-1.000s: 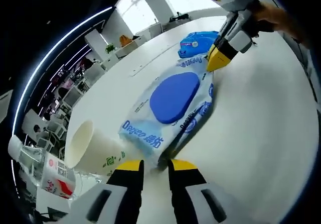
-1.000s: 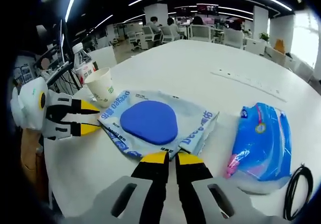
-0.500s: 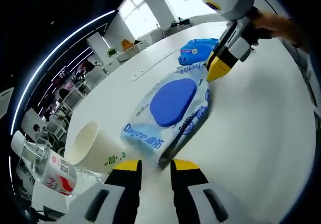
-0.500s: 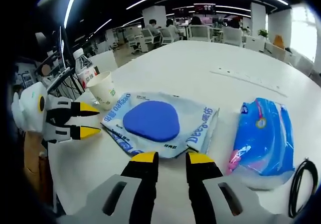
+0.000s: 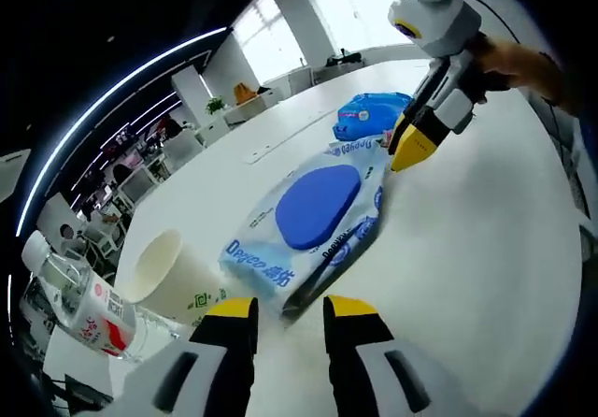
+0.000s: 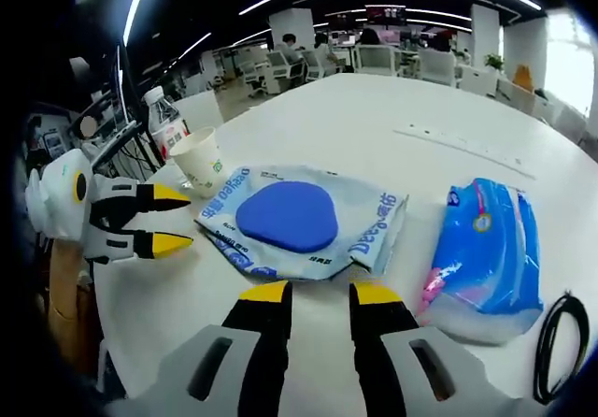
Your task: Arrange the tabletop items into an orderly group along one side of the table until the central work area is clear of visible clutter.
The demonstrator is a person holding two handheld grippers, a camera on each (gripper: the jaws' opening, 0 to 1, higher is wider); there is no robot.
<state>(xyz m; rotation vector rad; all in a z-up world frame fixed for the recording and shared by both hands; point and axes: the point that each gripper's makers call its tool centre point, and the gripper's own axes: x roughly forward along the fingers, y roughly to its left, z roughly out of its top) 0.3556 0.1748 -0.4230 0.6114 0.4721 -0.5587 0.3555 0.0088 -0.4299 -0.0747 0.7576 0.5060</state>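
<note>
A pale blue wet-wipes pack (image 5: pixel 313 216) (image 6: pixel 285 219) with a dark blue lid lies flat on the white table (image 5: pixel 467 249). My left gripper (image 5: pixel 291 309) is open, and the pack's near corner sits just ahead of its jaws. In the right gripper view the left gripper (image 6: pixel 174 218) stands open beside the pack's left end. My right gripper (image 6: pixel 320 293) is open just short of the pack's near edge; its yellow tip (image 5: pixel 412 146) touches or nearly touches the pack's far end. A paper cup (image 5: pixel 166 269) (image 6: pixel 202 160) lies beside the pack.
A water bottle (image 5: pixel 79 294) (image 6: pixel 167 127) is beyond the cup at the table edge. A blue plastic bag (image 5: pixel 374 110) (image 6: pixel 488 247) lies past the pack, with a black cable (image 6: pixel 557 340) at its side. A power strip (image 6: pixel 467 142) is set in the table.
Both grippers' jaws have spread wider and drawn back a little from the wipes pack. The right gripper, nearly shut at the pack's edge a second ago, is now open.
</note>
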